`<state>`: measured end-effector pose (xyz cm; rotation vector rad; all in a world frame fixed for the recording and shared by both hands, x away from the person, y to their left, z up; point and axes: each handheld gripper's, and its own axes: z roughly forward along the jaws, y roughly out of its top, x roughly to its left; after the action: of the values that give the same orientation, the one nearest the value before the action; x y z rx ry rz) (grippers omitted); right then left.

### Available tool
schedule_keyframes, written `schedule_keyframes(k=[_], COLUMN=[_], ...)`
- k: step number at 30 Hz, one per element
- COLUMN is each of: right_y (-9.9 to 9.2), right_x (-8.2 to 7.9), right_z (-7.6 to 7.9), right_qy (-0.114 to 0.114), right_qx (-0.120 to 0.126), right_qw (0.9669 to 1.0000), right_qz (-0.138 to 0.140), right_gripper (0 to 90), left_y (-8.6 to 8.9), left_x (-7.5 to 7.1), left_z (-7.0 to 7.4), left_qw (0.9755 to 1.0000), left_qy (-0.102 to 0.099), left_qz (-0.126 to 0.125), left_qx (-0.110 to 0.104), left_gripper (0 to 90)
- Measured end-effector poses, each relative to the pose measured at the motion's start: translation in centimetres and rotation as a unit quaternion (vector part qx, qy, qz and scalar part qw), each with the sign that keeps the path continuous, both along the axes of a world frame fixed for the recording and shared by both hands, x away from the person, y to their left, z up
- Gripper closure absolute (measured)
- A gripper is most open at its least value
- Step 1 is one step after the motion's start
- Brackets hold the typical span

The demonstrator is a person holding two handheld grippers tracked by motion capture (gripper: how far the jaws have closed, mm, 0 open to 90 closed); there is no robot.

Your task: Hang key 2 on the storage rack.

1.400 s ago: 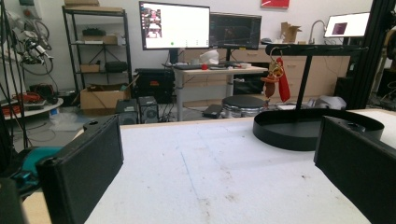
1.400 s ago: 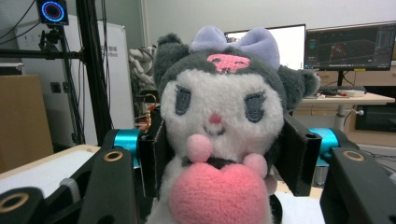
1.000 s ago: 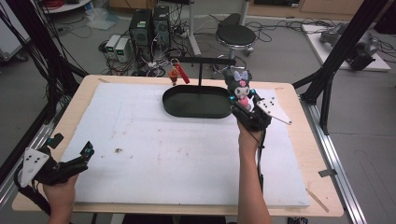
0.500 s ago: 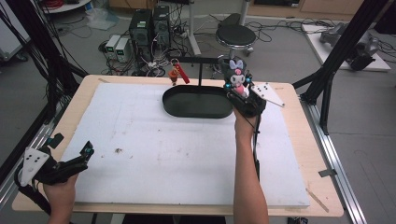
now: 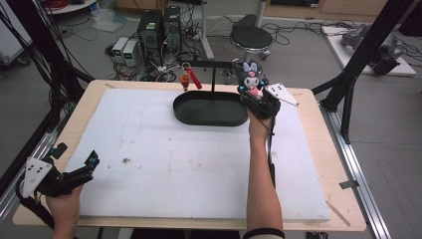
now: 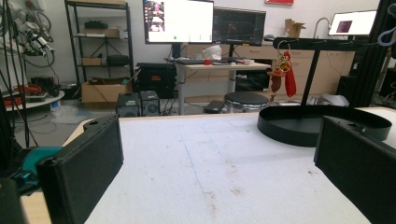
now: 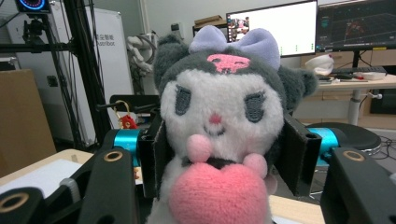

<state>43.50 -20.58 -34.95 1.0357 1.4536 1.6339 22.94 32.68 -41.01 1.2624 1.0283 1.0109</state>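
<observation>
A plush toy point(image 5: 250, 78) with dark ears, a lilac bow and a pink heart point(image 7: 219, 140) is squeezed between the jaws of my right gripper point(image 5: 253, 92), held upright beside the right end of the black oval tray point(image 5: 191, 115) at the table's back. A black bar stand point(image 5: 215, 63) rises behind the tray, with a red keychain charm point(image 5: 189, 79) hanging from its left end; that charm point(image 6: 283, 70) hangs from the bar in the left gripper view too. My left gripper point(image 5: 90, 162) rests low at the table's front left corner, jaws wide apart and nothing between them.
A white foam sheet point(image 5: 189, 169) covers most of the wooden table point(image 5: 323, 164). Black frame posts point(image 5: 363, 50) stand at both sides. Computers, cables and a stool point(image 5: 252, 37) sit on the floor beyond the back edge.
My right gripper has carried the plush toy toward the back of the table, from over the tray's right end to beside the bar stand. The left gripper has stayed put.
</observation>
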Motion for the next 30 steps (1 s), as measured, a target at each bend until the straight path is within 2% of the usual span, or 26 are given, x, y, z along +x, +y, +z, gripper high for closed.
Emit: schedule_keyframes(k=[5,10,14,21,24,30], right_y=[-0.2,-0.4,-0.8,-0.8,-1.2,-1.7], right_x=[0.9,1.4,1.8,2.1,2.2,2.4], right_z=[-0.5,-0.4,-0.9,-1.3,-1.5,-1.7], right_qy=[0.008,-0.003,0.014,0.017,0.017,0.022], right_qx=[-0.001,-0.002,0.003,0.006,0.021,0.025], right_qw=[1.0,0.9999,0.9997,0.9995,0.9991,0.9985], right_qz=[-0.005,-0.014,-0.02,-0.027,-0.033,-0.043], right_gripper=[44.4,44.3,44.3,44.3,44.1,43.8], left_y=[0.0,0.0,0.1,0.0,0.0,0.0], left_x=[0.0,0.0,0.0,0.0,0.0,0.2], left_z=[0.0,0.0,0.0,0.0,0.0,-0.2], left_qw=[1.0,1.0,1.0,1.0,1.0,1.0], left_qy=[-0.001,-0.001,-0.002,-0.001,0.0,0.003], left_qz=[-0.001,-0.001,0.0,-0.001,-0.002,-0.003], left_qx=[-0.001,0.0,-0.002,0.0,0.0,0.001], left_gripper=[1.7,1.7,1.7,1.7,1.7,1.7])
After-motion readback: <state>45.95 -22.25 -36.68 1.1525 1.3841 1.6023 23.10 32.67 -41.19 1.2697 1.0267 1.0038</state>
